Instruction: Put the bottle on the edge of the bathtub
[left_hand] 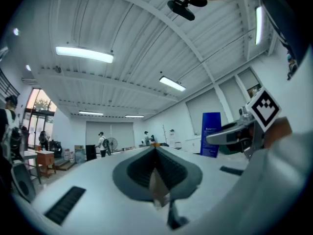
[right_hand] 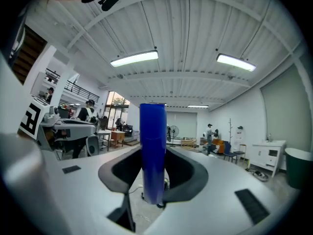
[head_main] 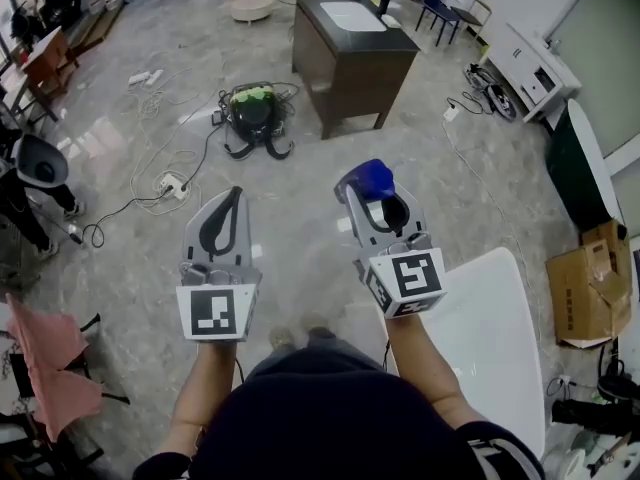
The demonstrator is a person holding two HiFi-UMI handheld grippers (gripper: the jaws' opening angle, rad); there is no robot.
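Blue bottle (right_hand: pixel 153 131) is clamped in the right gripper (head_main: pixel 378 196) — the left gripper (left_hand: pixel 155 153) is held with jaws pressed together.

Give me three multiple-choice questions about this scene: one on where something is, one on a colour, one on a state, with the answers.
1. Where is the white bathtub in the head view?
A. At the picture's left edge
B. At the lower right, beside the right gripper
C. At the top, against the far wall

2. What colour is the tall plastic bottle that the right gripper holds?
A. Red
B. Blue
C. Green

3. How do the left gripper's jaws stand?
A. Together, with nothing gripped
B. Wide apart
C. Clamped on a cloth

Answers:
1 B: the bathtub's white rim lies just right of the right gripper.
2 B: the bottle shows deep blue between the jaws in the right gripper view.
3 A: the left gripper view shows the jaw tips meeting with nothing gripped between them.
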